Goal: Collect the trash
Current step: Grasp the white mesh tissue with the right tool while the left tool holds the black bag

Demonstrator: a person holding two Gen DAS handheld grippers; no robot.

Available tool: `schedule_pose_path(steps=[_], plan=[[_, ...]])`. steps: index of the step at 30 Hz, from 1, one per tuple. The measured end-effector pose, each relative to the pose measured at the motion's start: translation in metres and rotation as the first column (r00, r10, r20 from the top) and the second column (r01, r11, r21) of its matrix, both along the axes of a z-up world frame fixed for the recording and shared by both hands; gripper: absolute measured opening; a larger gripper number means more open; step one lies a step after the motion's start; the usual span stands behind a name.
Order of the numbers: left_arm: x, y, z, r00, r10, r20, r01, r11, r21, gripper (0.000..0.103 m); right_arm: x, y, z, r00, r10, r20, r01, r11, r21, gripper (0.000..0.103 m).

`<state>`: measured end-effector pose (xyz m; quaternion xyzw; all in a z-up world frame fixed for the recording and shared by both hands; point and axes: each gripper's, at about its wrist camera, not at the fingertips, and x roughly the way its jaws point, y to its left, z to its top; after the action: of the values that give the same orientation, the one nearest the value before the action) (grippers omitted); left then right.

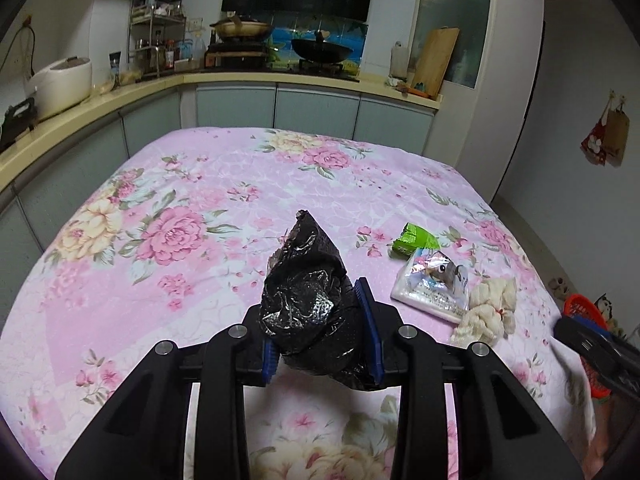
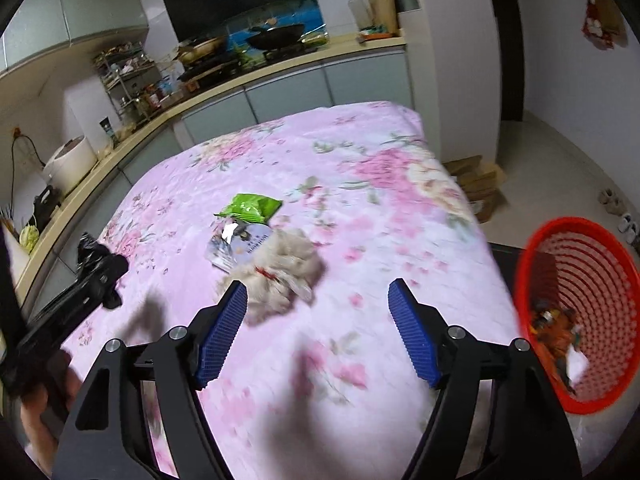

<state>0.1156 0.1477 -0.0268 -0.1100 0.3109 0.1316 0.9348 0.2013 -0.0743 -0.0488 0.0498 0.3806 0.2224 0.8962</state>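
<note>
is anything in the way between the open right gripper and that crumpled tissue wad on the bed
Nothing visible. The right gripper is open over bare floral bedspread, and the crumpled tissue wad lies just ahead, beside its left fingers. The printed packet and green wrapper lie beyond it.

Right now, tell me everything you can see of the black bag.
The black bag is a crumpled, glossy thin-plastic bag, wrinkled all over and catching light in patches. It is bunched into a lump that tapers to a torn-looking point at the top. The left gripper is shut on it, its blue pads pressing both sides, holding it above the floral sheet. A loose fold hangs below the pads. From the right wrist view it shows only as a small dark bundle at the left.
</note>
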Motion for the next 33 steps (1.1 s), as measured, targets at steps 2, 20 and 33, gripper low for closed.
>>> schedule_pose_path(steps=[2, 20, 33], plan=[[-0.002, 0.002, -0.002, 1.000, -0.006, 0.002, 0.006, 1.000, -0.006, 0.032, 0.009, 0.011, -0.004, 1.000, 0.015, -0.022, -0.015, 1.000, 0.007, 0.072], [-0.013, 0.009, -0.012, 1.000, -0.011, 0.000, 0.011, 1.000, -0.014, 0.032, 0.038, 0.066, -0.026, 0.991, 0.113, -0.076, -0.119, 0.989, -0.092, 0.063], [-0.013, 0.003, -0.013, 1.000, -0.022, -0.005, 0.022, 1.000, -0.004, 0.032, 0.029, 0.057, -0.022, 0.990, 0.126, -0.063, -0.131, 0.989, -0.073, 0.037]])
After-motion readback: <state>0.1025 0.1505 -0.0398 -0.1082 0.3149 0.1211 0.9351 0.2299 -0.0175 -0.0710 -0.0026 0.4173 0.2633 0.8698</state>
